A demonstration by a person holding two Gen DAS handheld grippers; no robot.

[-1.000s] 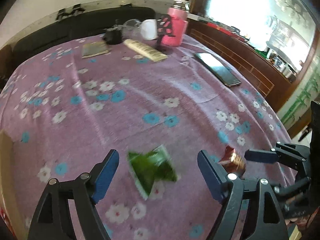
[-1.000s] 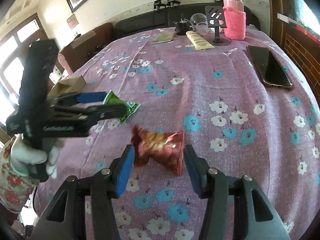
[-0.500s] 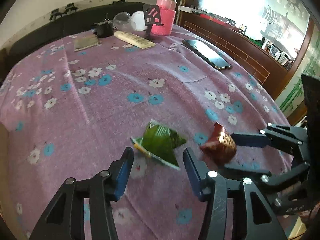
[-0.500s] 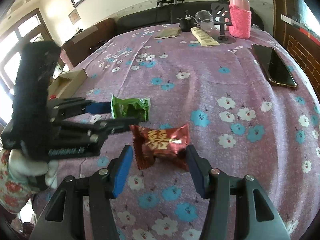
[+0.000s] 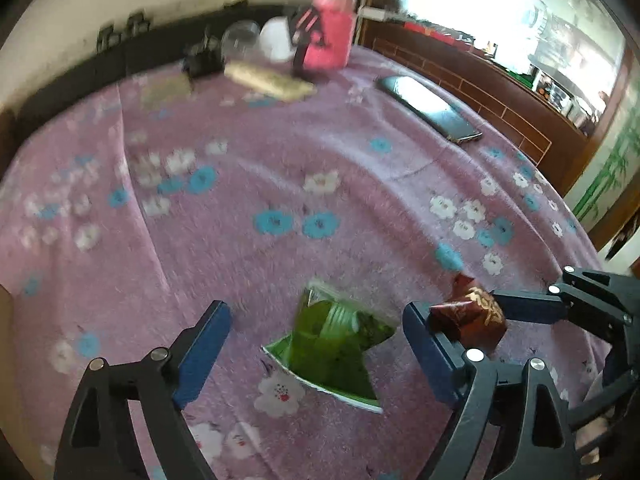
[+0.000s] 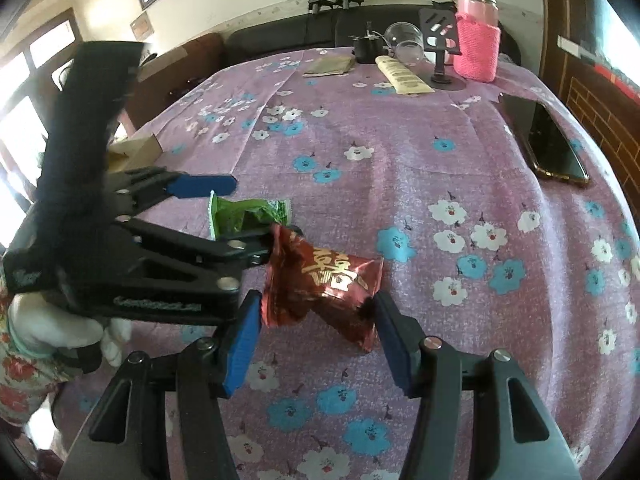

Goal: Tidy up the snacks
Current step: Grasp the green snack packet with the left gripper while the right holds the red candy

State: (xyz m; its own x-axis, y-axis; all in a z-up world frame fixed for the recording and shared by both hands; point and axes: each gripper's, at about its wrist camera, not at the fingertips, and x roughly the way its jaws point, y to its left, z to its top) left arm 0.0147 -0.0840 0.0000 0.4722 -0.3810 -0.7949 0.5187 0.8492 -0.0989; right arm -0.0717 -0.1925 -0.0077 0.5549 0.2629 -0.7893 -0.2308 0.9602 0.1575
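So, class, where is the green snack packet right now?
In the left wrist view, the green snack packet lies on the floral tablecloth between the left gripper's open fingers, with the red snack packet to its right.

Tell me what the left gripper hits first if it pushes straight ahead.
The green snack packet, lying on the tablecloth between the open left gripper fingers; depth is hard to judge.

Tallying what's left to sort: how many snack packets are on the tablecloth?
2. The green packet lies between the open fingers of the left gripper; the red packet sits between the fingers of the right gripper, beside the green one. More may be hidden off-frame.
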